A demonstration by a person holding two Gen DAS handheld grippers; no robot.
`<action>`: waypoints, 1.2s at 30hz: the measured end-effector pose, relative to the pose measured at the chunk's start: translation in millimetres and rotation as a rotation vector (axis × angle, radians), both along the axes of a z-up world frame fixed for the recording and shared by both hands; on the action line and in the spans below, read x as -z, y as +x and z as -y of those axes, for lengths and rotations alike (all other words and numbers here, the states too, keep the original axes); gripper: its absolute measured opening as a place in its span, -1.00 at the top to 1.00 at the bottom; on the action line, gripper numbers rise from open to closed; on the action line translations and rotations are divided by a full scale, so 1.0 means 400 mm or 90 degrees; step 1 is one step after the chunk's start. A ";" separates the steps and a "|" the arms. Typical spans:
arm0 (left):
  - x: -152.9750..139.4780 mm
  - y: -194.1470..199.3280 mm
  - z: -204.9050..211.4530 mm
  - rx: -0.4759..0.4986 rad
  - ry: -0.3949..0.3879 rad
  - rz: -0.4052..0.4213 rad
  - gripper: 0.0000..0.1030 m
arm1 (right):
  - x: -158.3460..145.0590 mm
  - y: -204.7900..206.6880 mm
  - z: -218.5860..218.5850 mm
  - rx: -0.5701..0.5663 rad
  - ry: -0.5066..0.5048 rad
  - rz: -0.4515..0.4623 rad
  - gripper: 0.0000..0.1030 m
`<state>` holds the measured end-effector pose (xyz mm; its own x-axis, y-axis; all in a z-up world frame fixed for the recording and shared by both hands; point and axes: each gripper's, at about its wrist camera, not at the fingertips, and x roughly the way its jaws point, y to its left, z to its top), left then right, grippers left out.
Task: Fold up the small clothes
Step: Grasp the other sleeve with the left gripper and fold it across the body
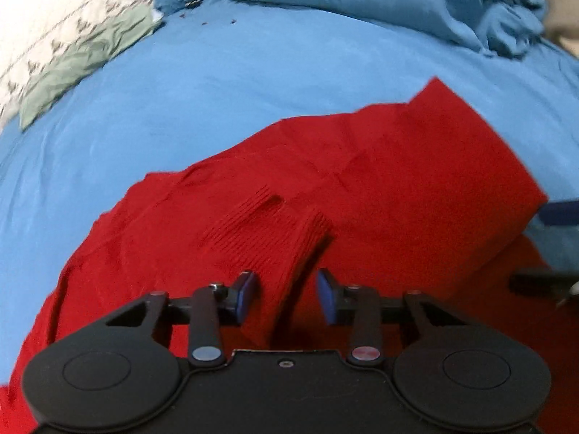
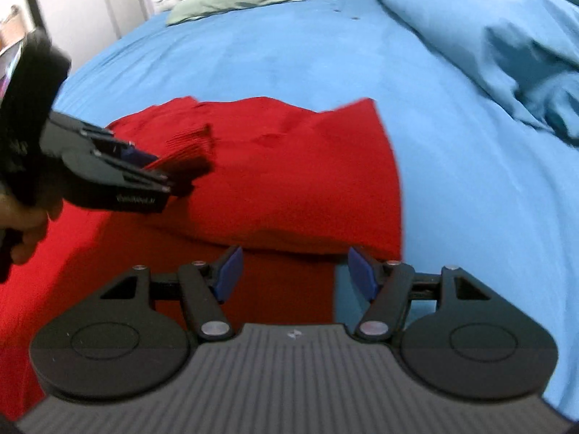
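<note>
Sweater (image 1: 380, 166): red, on the bed (image 1: 217, 83), half folded.
Left gripper (image 1: 287, 294): part open, ribbed cuff (image 1: 275, 235) between its fingers, unclamped.
Right gripper (image 2: 293, 275): open, empty, at the fold's near edge.

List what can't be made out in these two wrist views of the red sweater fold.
- Red sweater: near part hidden under the left claw body, left wrist view; the rest runs off the bottom-left edge.
- Ribbed cuff: motion-blurred, right wrist view; grip contact unclear.
- Right claw: whether the fold edge sits between its pads is unclear.
- Small dark specks on the blue sheet: too small to identify.
</note>
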<state>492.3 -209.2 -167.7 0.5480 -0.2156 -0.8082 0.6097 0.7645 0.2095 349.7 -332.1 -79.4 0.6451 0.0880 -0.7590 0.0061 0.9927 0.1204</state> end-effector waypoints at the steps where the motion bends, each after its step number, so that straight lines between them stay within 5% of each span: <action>1: -0.002 -0.008 0.004 0.011 0.003 0.014 0.24 | -0.001 -0.001 0.001 0.007 0.003 -0.001 -0.55; 3: -0.001 -0.009 0.003 0.023 0.007 0.026 0.90 | 0.002 -0.010 0.010 0.022 0.006 -0.001 -0.55; 7: -0.051 0.010 -0.067 -0.062 -0.045 0.033 0.91 | -0.010 -0.003 0.016 0.051 0.010 0.004 -0.55; 13: -0.158 0.011 -0.302 -0.276 -0.110 0.123 0.91 | -0.021 0.012 0.025 0.060 0.009 0.001 -0.60; 18: -0.127 -0.018 -0.498 -0.430 -0.131 0.124 0.91 | 0.000 0.032 0.001 0.029 -0.002 -0.013 -0.72; 24: -0.047 -0.058 -0.562 -0.458 -0.157 0.087 0.91 | 0.057 0.076 -0.063 -0.031 -0.080 -0.026 -0.75; 36: -0.088 -0.129 -0.600 -0.528 -0.193 0.127 0.91 | 0.069 0.157 -0.088 0.004 -0.174 0.029 -0.75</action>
